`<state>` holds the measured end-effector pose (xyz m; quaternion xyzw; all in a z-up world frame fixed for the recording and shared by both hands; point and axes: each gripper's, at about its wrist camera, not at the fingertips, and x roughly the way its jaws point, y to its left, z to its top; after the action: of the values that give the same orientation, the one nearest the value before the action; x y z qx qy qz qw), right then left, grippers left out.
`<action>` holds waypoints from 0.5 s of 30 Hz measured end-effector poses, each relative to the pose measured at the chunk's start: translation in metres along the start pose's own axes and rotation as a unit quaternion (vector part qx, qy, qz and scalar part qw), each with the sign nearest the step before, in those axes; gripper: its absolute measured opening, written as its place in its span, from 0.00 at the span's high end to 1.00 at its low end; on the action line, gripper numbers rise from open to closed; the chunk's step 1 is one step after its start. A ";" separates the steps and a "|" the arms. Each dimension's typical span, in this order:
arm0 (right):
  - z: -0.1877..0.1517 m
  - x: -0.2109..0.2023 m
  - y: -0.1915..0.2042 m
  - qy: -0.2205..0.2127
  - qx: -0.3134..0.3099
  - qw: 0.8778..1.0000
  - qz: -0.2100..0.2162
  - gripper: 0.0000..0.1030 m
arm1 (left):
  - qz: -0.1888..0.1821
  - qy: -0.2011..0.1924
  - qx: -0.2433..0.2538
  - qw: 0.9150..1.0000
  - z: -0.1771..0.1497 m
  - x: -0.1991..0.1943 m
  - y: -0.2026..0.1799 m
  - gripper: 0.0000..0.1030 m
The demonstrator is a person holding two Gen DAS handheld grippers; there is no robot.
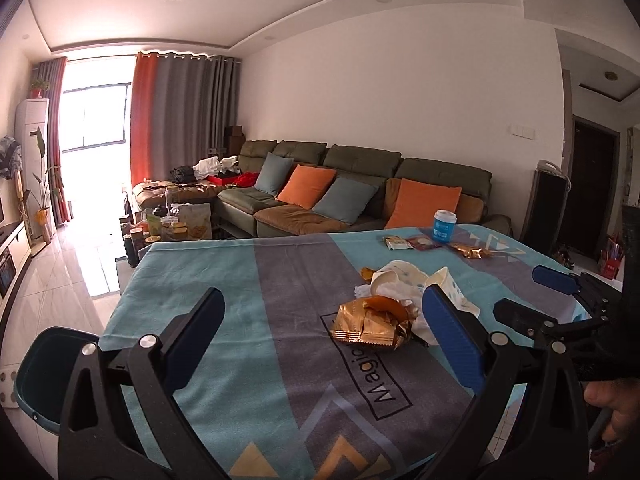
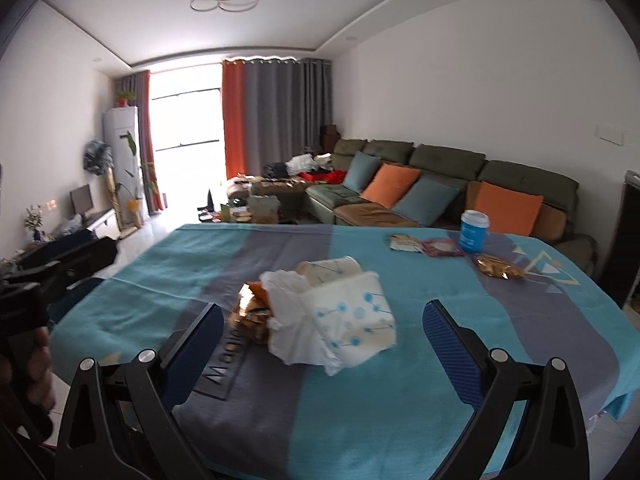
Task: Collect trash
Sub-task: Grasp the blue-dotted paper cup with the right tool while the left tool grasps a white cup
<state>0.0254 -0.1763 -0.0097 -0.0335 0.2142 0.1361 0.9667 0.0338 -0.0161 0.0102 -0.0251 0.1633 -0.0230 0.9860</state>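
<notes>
Gold foil wrapper (image 1: 374, 324) and crumpled white paper (image 2: 344, 316) heaped mid-table; both tongs spread, empty.

Approach step, by my reading: left gripper (image 1: 324, 338) and right gripper (image 2: 322, 344) flank the heap over the tablecloth (image 1: 240, 280); next move calls for closing on one piece. Left view alone shows a dark bin (image 1: 40, 364) off the table's left edge. More wrappers and a blue cup (image 2: 473, 230) sit near the far edge.

The left gripper's right finger (image 1: 452, 336) is hiding part of the white wrapper (image 1: 400, 280), and the bin (image 1: 36, 364) is running off-frame.
</notes>
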 end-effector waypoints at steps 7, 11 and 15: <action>-0.003 0.026 -0.010 0.035 -0.014 0.999 -0.022 0.07 | -0.009 0.016 -0.002 1.000 -0.002 0.007 0.000 0.05; -0.005 0.047 -0.019 0.059 -0.007 0.998 -0.006 0.07 | -0.014 0.024 0.003 1.000 -0.004 0.016 -0.001 0.05; -0.005 0.067 -0.034 0.085 0.001 0.996 0.028 0.07 | -0.015 0.033 0.004 0.999 -0.005 0.025 -0.003 0.05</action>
<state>0.0918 -0.1930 -0.0422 -0.0381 0.2963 0.1595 0.9409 0.0556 -0.0204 -0.0027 -0.0225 0.1950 -0.0388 0.9798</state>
